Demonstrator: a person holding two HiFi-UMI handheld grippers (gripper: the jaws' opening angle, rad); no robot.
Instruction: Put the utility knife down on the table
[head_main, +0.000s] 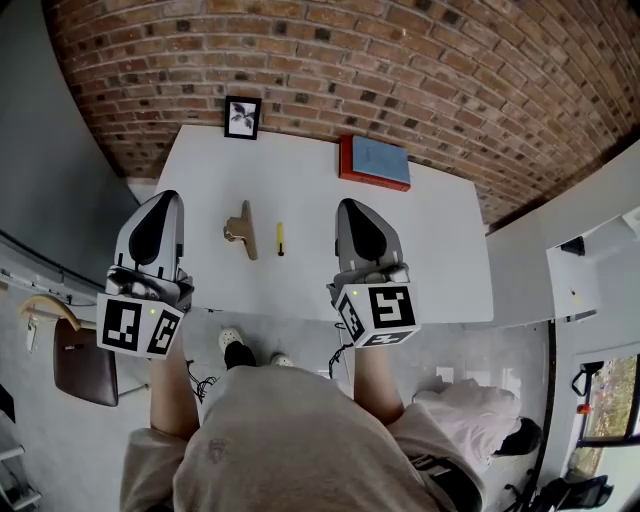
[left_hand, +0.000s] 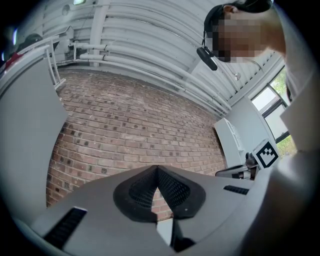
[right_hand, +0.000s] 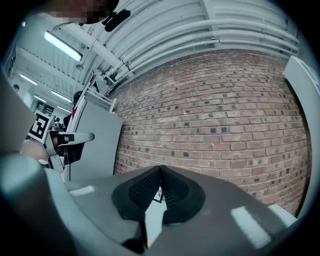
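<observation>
Utility knife (head_main: 281, 238) flat on the table (head_main: 435, 255)

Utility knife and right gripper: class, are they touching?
Apart. The head view shows the utility knife lying on the table, bare tabletop between it and the right gripper.

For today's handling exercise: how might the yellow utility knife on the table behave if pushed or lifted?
The utility knife looks slim and small, so probably light and stiff. Lying flat on the smooth white table, it would likely slide, not tip.
</observation>
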